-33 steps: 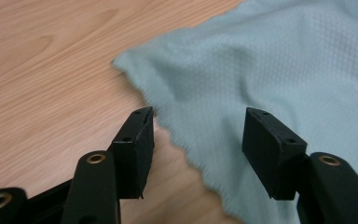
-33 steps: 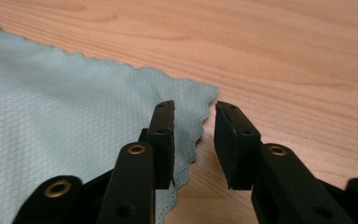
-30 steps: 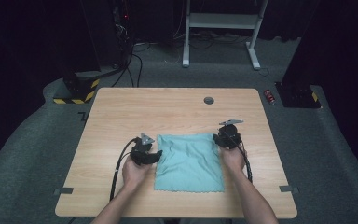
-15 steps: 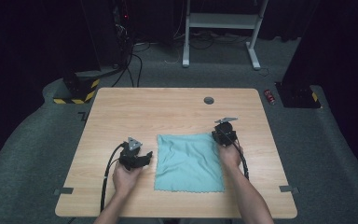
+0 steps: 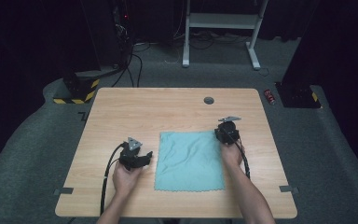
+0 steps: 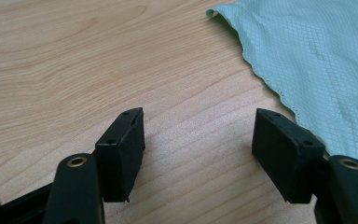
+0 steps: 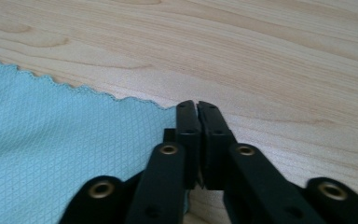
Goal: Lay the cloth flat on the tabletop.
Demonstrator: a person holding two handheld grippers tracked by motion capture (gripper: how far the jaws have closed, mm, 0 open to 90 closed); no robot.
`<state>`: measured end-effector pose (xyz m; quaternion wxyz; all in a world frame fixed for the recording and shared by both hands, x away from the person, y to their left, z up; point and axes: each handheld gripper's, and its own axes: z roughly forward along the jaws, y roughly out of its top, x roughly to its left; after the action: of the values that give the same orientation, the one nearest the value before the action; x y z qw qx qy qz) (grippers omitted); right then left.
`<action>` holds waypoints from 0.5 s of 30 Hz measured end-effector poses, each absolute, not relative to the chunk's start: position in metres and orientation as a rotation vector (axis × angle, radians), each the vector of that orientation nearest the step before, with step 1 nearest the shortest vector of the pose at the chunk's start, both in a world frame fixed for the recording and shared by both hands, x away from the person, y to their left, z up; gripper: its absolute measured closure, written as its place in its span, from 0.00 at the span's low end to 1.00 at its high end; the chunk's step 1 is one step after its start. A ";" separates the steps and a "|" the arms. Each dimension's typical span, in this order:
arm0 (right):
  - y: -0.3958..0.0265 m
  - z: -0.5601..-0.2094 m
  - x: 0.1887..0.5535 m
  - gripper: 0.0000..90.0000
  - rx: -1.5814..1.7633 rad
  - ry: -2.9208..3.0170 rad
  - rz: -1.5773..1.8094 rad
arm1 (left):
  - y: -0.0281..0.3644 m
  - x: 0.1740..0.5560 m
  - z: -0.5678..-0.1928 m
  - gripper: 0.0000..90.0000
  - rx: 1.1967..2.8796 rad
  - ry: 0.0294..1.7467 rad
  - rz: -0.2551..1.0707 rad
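A teal cloth (image 5: 189,161) lies flat on the wooden table (image 5: 168,107), near its front middle. My left gripper (image 5: 147,157) rests just left of the cloth's left edge, held by a hand. Its jaws stand wide open over bare wood in the left gripper view (image 6: 198,140), with the cloth's scalloped edge (image 6: 326,60) off to the right. My right gripper (image 5: 220,134) sits at the cloth's far right corner. In the right gripper view its jaws (image 7: 196,105) are pressed together at that corner of the cloth (image 7: 51,149), which runs in under them.
A small dark round grommet (image 5: 209,100) sits in the table near its far edge. A black cable (image 5: 106,177) trails from the left gripper toward the front edge. Bare wood surrounds the cloth on every side. A small red object (image 5: 271,96) lies on the floor past the table's right corner.
My left gripper has drawn back from the cloth's far left corner, moving left and toward the person, and now stands open. The right gripper has stayed at its corner.
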<state>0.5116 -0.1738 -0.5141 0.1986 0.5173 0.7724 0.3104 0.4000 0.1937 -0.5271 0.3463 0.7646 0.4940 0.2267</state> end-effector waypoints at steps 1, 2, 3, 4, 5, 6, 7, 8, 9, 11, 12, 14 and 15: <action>-0.175 -0.513 0.510 0.89 1.447 2.164 0.884 | 0.194 0.400 -0.527 0.38 1.984 1.282 0.588; -0.175 -0.513 0.510 0.89 1.447 2.164 0.884 | 0.194 0.400 -0.527 0.38 1.984 1.282 0.588; -0.175 -0.511 0.507 0.88 1.447 2.170 0.901 | 0.194 0.400 -0.527 0.38 1.984 1.282 0.588; -0.176 -0.508 0.504 0.87 1.435 2.179 0.927 | 0.194 0.400 -0.527 0.38 1.984 1.282 0.588; -0.175 -0.504 0.500 0.87 1.413 2.192 0.950 | 0.194 0.400 -0.527 0.38 1.984 1.282 0.588; -0.174 -0.500 0.493 0.87 1.381 2.205 0.970 | 0.194 0.400 -0.527 0.38 1.984 1.282 0.588; -0.172 -0.498 0.486 0.87 1.349 2.227 0.982 | 0.194 0.400 -0.527 0.38 1.982 1.284 0.587; -0.168 -0.495 0.464 0.87 1.259 2.286 0.982 | 0.194 0.400 -0.527 0.38 1.980 1.286 0.587; -0.168 -0.495 0.464 0.87 1.259 2.286 0.982 | 0.194 0.400 -0.527 0.38 1.980 1.286 0.587; -0.166 -0.496 0.436 0.88 1.180 2.339 0.966 | 0.194 0.400 -0.527 0.38 1.982 1.285 0.588; -0.166 -0.496 0.436 0.88 1.180 2.339 0.966 | 0.194 0.400 -0.527 0.38 1.982 1.285 0.588; -0.168 -0.497 0.417 0.88 1.159 2.358 0.973 | 0.194 0.400 -0.527 0.38 1.982 1.285 0.588; -0.170 -0.501 0.400 0.87 1.141 2.375 0.966 | 0.194 0.400 -0.527 0.38 1.981 1.285 0.588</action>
<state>0.3997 -0.1697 -0.5014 0.1669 0.4007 0.8345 0.3393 0.4001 0.1938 -0.5271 0.3467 0.7637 0.4952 0.2265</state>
